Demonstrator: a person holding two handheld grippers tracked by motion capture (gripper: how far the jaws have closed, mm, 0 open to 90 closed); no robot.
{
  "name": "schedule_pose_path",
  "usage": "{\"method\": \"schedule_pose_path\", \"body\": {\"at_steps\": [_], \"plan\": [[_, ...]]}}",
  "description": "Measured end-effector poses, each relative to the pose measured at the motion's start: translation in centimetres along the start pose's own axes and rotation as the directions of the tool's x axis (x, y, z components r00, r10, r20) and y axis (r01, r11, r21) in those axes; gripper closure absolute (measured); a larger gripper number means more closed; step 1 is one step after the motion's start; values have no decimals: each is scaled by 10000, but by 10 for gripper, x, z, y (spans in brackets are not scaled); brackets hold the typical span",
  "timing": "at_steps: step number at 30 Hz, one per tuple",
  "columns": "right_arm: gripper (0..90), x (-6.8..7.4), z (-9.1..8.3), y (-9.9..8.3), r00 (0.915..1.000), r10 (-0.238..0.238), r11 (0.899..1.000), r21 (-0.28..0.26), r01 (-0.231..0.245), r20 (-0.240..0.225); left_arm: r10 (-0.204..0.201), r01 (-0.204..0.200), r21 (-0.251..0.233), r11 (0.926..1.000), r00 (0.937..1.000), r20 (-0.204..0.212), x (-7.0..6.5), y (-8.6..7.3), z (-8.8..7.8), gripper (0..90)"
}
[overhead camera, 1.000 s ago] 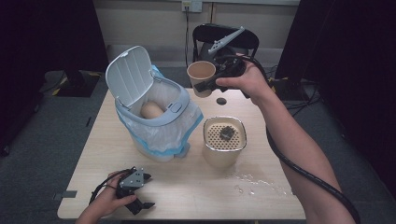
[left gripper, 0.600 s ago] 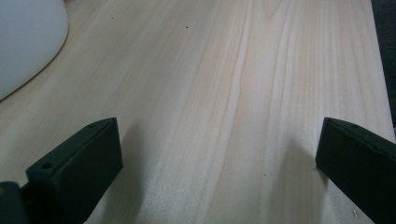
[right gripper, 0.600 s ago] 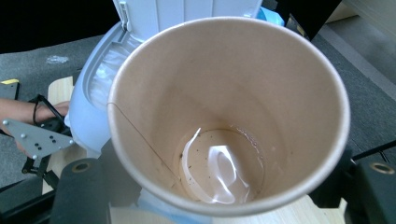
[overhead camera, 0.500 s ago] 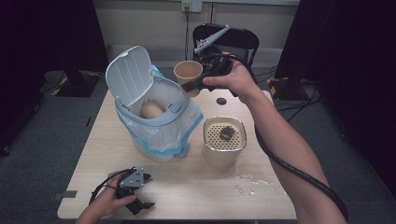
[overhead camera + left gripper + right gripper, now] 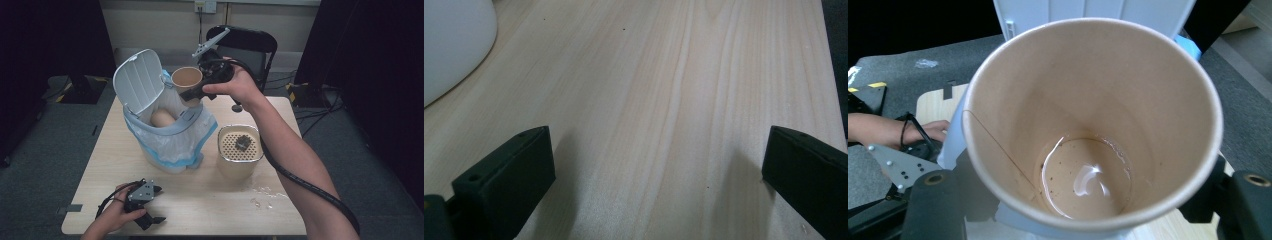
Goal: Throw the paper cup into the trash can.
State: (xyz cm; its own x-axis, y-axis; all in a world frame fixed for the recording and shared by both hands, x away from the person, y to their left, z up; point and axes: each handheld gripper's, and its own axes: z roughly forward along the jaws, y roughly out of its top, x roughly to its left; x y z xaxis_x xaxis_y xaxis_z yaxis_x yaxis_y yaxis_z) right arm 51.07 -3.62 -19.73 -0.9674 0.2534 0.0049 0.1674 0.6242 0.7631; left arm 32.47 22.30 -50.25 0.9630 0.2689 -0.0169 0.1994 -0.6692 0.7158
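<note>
Mid-carry: right gripper [image 5: 192, 92] clamped on the paper cup [image 5: 187, 78], cup upright just short of the open bin [image 5: 167, 130] below it; next, over the opening, tip and release; left gripper [image 5: 150, 205] wide, idle on bench [image 5: 200, 200].

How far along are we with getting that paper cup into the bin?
Done: the bin lid stands open, and one cup-like item already lies inside the lined bin. In hand: the right gripper grips the paper cup above the bin's opening; a little brown residue sits in it. Left: dropping it in. The left gripper rests open on the table.
</note>
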Motion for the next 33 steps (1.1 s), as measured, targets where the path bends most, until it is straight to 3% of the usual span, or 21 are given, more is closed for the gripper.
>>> {"method": "schedule_pose_path", "body": {"at_steps": [20, 33], "plan": [[283, 16, 39, 18, 9990, -78, 10000, 21, 79, -431, 5, -5, 33, 10000, 10000, -10, 0, 0, 0, 0], [282, 15, 74, 19, 9980, 49, 9999, 122, -41, -626, 12, -12, 22, 10000, 10000, -5, 0, 0, 0, 0]]}}
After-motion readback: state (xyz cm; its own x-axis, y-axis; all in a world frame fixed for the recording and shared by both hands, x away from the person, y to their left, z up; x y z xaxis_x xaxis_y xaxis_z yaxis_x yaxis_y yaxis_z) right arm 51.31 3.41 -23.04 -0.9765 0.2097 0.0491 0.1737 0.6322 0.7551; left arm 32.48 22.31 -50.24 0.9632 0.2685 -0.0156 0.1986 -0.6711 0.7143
